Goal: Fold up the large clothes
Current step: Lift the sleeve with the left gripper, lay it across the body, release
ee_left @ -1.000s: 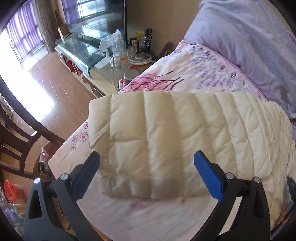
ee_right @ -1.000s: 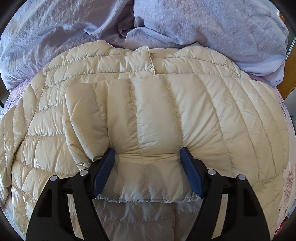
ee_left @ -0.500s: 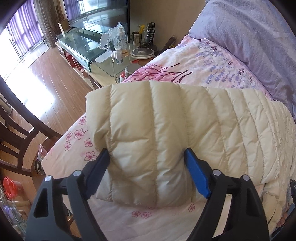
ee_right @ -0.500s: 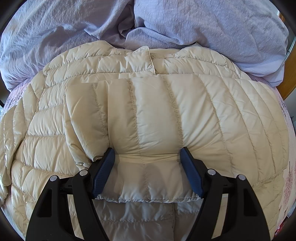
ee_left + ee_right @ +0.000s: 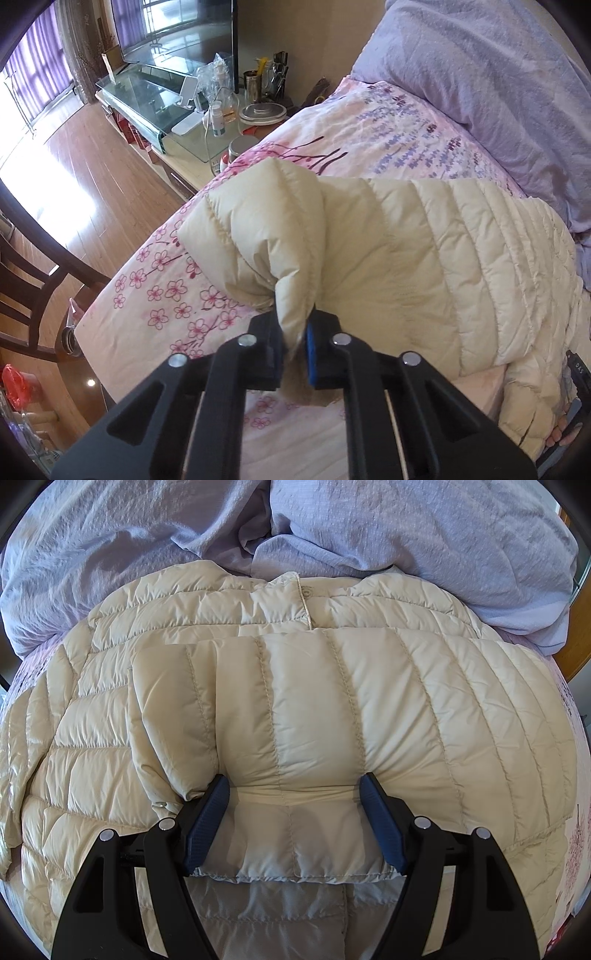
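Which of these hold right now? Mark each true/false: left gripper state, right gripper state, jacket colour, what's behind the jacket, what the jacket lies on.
1. The left gripper is shut on the cream jacket. True.
2. The right gripper is clamped shut. False: its jaws stand wide, straddling the folded sleeve.
3. The jacket is navy. False: it is cream.
4. A lavender duvet lies behind the jacket. True.
5. The jacket lies on a bare wooden table. False: on a floral bedsheet.

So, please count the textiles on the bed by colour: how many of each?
Cream: 1, jacket
Lilac: 1, duvet
Pink floral: 1, sheet
Total: 3
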Tool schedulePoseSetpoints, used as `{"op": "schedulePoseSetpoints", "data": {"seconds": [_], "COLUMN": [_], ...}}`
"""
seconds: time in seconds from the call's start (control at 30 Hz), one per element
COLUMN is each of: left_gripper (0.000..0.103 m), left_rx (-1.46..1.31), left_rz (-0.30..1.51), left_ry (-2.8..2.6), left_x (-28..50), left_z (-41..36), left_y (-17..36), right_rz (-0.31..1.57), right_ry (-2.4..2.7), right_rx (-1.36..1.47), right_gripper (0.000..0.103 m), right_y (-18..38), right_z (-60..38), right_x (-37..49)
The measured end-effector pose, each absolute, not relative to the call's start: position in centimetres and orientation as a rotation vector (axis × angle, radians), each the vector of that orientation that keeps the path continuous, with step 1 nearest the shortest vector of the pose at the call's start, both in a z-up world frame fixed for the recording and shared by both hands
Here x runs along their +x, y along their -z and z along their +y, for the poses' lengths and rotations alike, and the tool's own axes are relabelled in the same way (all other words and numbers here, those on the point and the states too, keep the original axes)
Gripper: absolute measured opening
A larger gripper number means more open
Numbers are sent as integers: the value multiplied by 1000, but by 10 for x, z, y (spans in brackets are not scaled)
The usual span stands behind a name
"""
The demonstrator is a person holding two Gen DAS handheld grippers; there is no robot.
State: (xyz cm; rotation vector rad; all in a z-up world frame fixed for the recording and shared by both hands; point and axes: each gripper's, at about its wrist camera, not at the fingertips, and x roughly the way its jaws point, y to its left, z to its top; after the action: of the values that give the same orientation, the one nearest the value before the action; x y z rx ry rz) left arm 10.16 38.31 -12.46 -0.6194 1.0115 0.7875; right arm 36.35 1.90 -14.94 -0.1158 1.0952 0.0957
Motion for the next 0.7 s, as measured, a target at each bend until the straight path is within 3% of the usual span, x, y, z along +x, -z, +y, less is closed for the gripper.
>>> {"op": "schedulePoseSetpoints", "data": {"seconds": [0.33, 0.7], "left_gripper": [8, 8], "left_rx": [-555, -428], "left_rz": [892, 829], "left_ry": [-651, -333], "left_x": [146, 245], "left_z": [347, 231], "left_y": [55, -4], "right_rz": [1130, 1069], "right_ry": [-129, -164], "right_rx": [-121, -83], "right_gripper": [75, 79], "right_y": [146, 108], "right_z": [18, -33], "right_x": [367, 356]}}
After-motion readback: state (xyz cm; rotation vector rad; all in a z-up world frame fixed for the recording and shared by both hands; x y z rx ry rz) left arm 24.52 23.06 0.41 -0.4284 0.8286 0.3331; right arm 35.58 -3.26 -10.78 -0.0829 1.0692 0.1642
